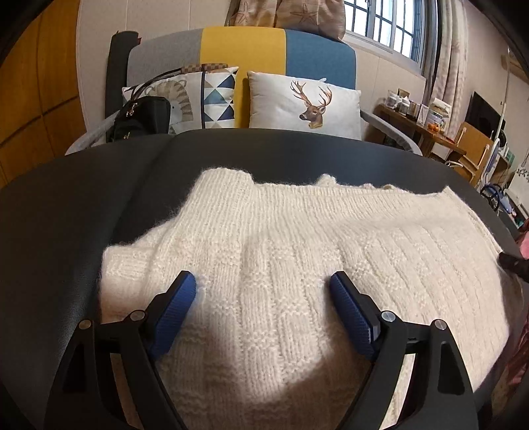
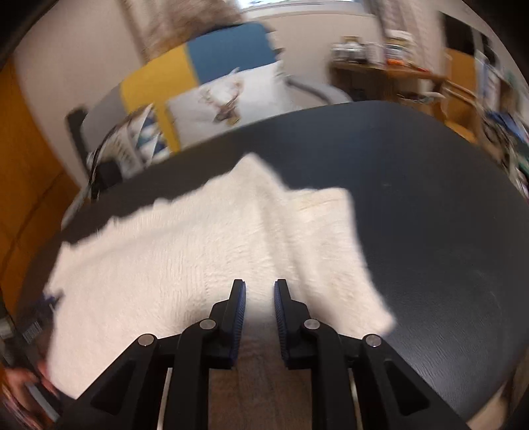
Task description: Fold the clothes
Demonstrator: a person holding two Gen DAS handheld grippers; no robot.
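Left gripper point(image 1: 263, 284): jaws wide apart, nothing between the blue pads point(image 1: 178, 314), hovering over the near-left part of the cream knit sweater point(image 1: 281, 251). No pad pressing the knit that I can see.

Right gripper point(image 2: 259, 287): jaws only narrowly apart, gap empty, no fabric pinched. This view is motion-blurred, so edge detail is soft.

Sweater lies flat on the dark round table point(image 1: 66, 205), directly ahead of and below both sets of jaws. Long axis runs left-right across the left wrist view. A ribbed cuff or hem point(image 1: 127, 264) sits just left of the left jaws. In the right wrist view a narrower flap point(image 2: 317, 225), likely a sleeve, extends away toward the far right edge of the garment.

Judgement: both hands are free, between grasps. The cuff end is nearer the left hand; the flap is nearer the right. Next fold likely needs a regrip on an edge, jaws coming in across it.

Beyond the table: sofa with deer cushion point(image 1: 307, 106), black bag point(image 1: 142, 115), window point(image 1: 390, 26).
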